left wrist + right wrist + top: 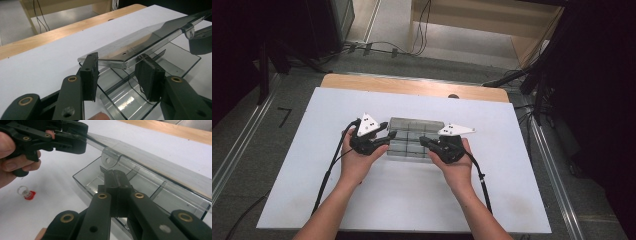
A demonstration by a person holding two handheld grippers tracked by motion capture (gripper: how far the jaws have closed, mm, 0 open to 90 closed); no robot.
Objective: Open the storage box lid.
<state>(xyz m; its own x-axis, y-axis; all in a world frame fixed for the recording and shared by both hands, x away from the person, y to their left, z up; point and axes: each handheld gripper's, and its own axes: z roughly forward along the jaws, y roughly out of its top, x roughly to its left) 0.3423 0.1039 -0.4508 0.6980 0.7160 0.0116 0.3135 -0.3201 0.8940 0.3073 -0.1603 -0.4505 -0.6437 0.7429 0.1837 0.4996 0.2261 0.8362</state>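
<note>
A clear plastic box (412,137) with inner dividers sits near the middle of the white table (312,165), a little toward the far edge; its hinged lid (140,42) is raised at a slant over the compartments. The left gripper (379,141) is at the box's left end and the right gripper (432,142) at its right end, each held in a hand (357,162) coming up from the near edge.

In the left gripper view the jaws stand apart, one on either side of the lid's near corner, and whether they touch the plastic I cannot tell. In the right gripper view the right gripper (116,180) has its jaws drawn together, seemingly pinching the box's wall or a divider, though what exactly lies between them is hidden. The left gripper (75,138) appears there too, up against the lid's edge near a small round tab (110,160). A small red and clear object (26,193) lies on the table just beside the box, too small to identify.

The likely risks: the lid is smooth and glossy, so it could slip from the open jaws and drop shut; if the right gripper's hold on the thin wall is shallow, the light box could skid or tip toward the left as the lid is pushed; forcing the lid past its hinge stop might crack the plastic.
</note>
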